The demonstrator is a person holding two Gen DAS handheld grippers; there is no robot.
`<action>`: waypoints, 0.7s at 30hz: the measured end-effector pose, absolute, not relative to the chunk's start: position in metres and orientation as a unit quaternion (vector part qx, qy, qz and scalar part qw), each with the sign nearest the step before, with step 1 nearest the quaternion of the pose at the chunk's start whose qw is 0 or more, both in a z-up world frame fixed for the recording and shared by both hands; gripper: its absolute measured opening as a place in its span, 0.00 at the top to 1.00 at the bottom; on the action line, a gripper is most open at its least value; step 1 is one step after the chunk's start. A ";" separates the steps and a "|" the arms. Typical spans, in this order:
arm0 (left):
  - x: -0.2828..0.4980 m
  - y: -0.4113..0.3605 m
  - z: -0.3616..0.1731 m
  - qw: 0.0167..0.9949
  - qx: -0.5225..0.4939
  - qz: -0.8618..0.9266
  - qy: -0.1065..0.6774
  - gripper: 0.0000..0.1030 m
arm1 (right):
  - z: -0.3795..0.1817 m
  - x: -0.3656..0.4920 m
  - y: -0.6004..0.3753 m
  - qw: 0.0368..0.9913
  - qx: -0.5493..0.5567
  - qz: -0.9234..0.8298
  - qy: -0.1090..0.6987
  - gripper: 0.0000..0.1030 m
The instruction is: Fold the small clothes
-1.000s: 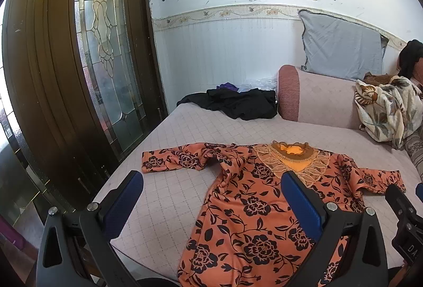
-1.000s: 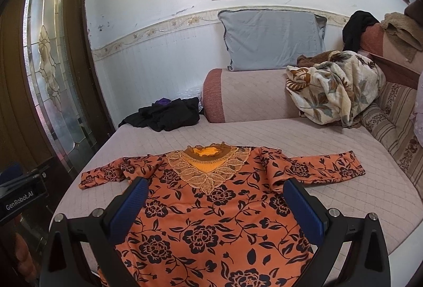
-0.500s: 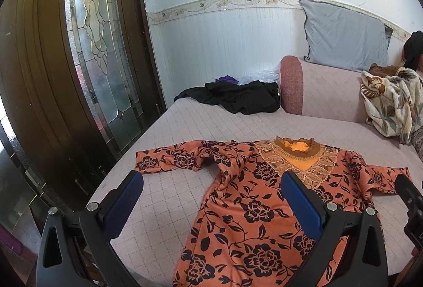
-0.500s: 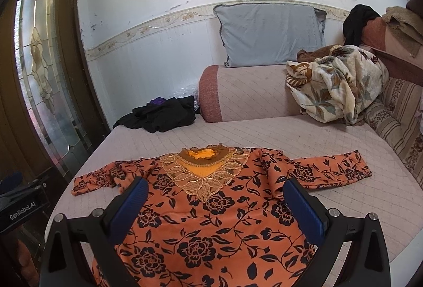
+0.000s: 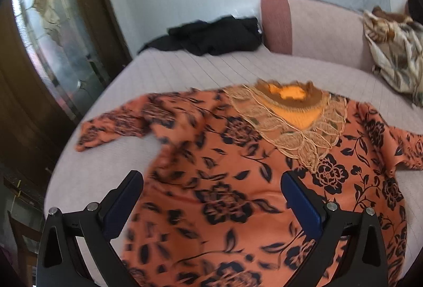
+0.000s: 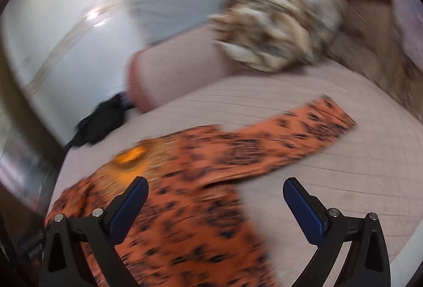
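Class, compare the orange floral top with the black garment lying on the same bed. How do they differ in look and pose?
1. The orange floral top is spread flat with its sleeves stretched out; the black garment lies crumpled in a heap.
2. The top is patterned with dark flowers and has a lace collar; the black garment is plain.
3. The top lies nearest both grippers; the black garment sits far back by the wall.

Both rest unheld on the pink quilted bed.
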State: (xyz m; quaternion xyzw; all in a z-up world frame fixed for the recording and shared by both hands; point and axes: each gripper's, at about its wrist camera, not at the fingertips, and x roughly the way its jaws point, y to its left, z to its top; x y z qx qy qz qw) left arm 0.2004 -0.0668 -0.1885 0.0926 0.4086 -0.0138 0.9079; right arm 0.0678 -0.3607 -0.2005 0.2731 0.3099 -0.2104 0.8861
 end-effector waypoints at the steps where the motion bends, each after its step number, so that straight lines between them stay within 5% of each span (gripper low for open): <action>1: 0.204 -0.075 -0.194 0.908 0.094 -0.018 0.408 0.00 | -0.205 0.065 -0.371 0.881 0.282 -0.221 0.310 0.00; 18: 0.238 -0.086 -0.281 0.872 0.083 -0.040 0.481 0.00 | -0.320 0.045 -0.526 0.704 0.629 -0.211 0.253 0.01; 21: 0.234 -0.086 -0.279 0.878 0.073 -0.040 0.471 0.00 | -0.320 0.054 -0.541 0.715 0.626 -0.204 0.237 0.14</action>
